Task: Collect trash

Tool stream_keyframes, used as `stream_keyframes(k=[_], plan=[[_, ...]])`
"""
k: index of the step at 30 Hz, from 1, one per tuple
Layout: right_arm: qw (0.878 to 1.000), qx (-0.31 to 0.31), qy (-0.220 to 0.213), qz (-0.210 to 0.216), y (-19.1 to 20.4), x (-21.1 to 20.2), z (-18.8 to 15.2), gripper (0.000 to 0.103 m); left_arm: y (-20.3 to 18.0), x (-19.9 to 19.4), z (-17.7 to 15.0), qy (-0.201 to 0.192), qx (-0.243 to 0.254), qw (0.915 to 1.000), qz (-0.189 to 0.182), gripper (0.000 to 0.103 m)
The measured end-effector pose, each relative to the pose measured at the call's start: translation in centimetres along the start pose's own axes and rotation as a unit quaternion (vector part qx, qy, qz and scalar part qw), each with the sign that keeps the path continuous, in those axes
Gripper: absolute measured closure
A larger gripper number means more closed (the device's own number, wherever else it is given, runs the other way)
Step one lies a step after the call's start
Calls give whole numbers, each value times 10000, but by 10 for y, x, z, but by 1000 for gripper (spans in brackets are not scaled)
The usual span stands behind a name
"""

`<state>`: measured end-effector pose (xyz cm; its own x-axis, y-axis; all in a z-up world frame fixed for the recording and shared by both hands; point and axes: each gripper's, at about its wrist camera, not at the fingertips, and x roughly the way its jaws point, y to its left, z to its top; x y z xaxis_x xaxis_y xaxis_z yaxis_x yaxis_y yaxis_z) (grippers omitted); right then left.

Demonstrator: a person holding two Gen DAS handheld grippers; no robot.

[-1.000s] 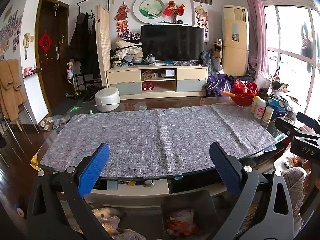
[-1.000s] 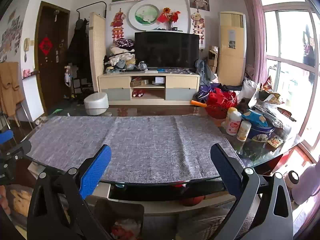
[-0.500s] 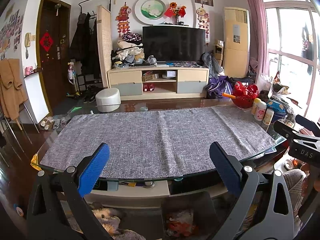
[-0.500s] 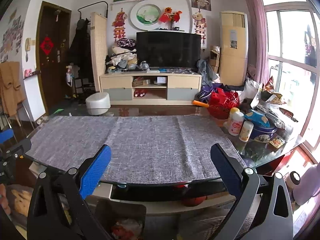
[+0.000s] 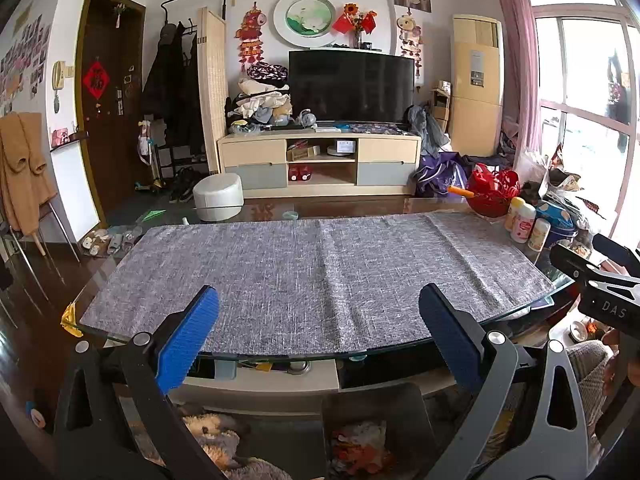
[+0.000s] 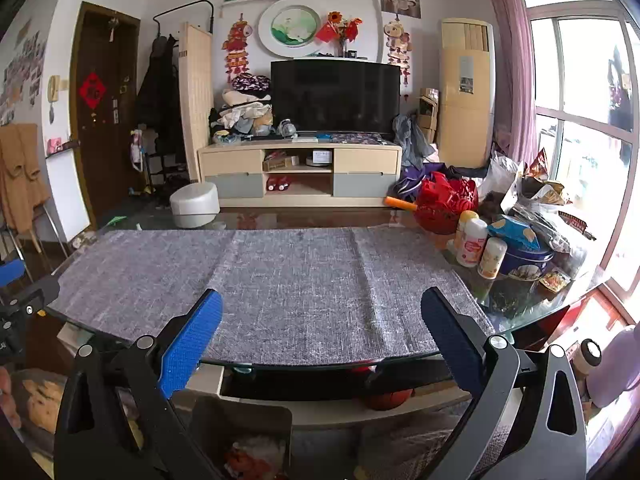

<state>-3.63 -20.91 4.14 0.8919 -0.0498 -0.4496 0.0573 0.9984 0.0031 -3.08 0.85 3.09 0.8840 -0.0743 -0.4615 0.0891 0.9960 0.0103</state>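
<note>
A glass table carries a bare grey cloth (image 5: 316,272) (image 6: 276,280). Below the table's near edge stands a dark bin (image 5: 376,428) (image 6: 240,440) with crumpled orange and white trash inside. My left gripper (image 5: 318,328) hovers in front of the table, above the bin, open with nothing between its blue pads. My right gripper (image 6: 320,332) hangs likewise to the right, open and empty. It shows at the right edge of the left wrist view as a black gripper body (image 5: 600,288).
Bottles (image 6: 476,244), a blue tin (image 6: 524,256), snack bags (image 6: 536,196) and a red basket (image 6: 448,204) crowd the table's right end. A white round stool (image 5: 218,200) and a TV cabinet (image 5: 320,164) stand beyond. A basketball (image 6: 388,398) sits under the table.
Both grippers have drifted slightly; the view shifted a little left and closer. Both stay open and empty.
</note>
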Motion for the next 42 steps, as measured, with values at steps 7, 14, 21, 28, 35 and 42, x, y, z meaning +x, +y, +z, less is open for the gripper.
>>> stream_keyframes(k=[7, 14, 21, 28, 35, 42], plan=[[10000, 6, 11, -3, 0, 1, 0, 3, -1, 0, 0, -13, -14, 10000, 12, 8], [10000, 17, 11, 1, 1, 0, -1, 3, -1, 0, 0, -20, -19, 10000, 23, 8], [10000, 18, -10, -10, 2, 0, -2, 3, -1, 0, -1, -24, -23, 10000, 24, 8], [10000, 74, -7, 2, 2, -3, -5, 3, -1, 0, -1, -20, -19, 10000, 19, 8], [10000, 83, -19, 1, 1, -3, -5, 3, -2, 0, -1, -20, -19, 10000, 32, 8], [10000, 79, -19, 6, 0, -3, -4, 3, -2, 0, -1, -26, -20, 10000, 25, 8]])
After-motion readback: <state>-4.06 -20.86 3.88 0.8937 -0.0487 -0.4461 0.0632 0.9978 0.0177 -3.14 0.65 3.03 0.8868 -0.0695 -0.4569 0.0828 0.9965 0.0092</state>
